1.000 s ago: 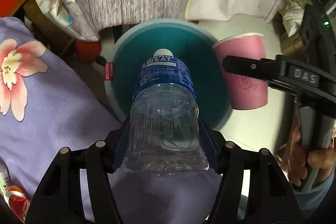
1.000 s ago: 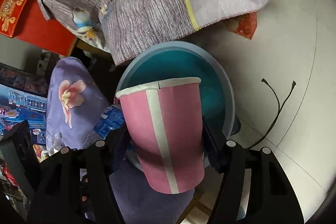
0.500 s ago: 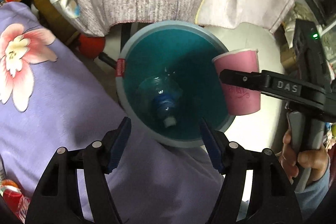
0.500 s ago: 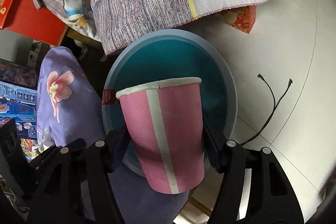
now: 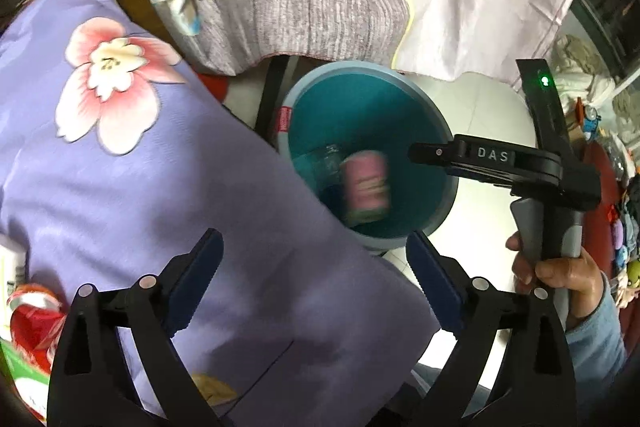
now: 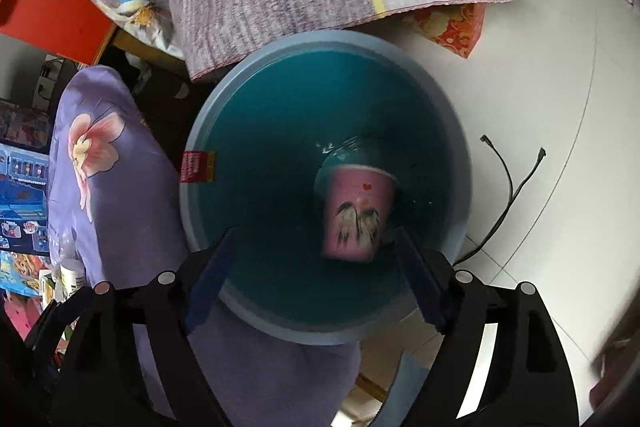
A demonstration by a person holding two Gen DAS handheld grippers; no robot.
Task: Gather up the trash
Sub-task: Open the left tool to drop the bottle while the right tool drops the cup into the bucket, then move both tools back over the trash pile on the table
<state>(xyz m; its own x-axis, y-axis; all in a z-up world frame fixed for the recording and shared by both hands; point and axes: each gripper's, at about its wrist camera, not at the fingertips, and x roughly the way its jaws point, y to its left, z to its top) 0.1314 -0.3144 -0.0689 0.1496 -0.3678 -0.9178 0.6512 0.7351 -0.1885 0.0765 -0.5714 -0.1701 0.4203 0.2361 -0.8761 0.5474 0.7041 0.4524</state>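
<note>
Both the left gripper and right gripper are spreading, empty; below them the pink cup lies, apparently fallen, in the teal bin.

Black plastic all over the left gripper: two forked arms, each carrying a pair of round silver rivets, ending in dark blue pads with saw-toothed inner edges. Same build on the right gripper, black linkage, silver rivets, ribbed blue pads. Seen from the left wrist view, that right tool's black body carries raised white letters, D-A-S, a small screw near its tip, a green light glowing on its upright mast, and a grey handle. The right hand wraps that handle, with a light blue sleeve at the wrist.
</note>
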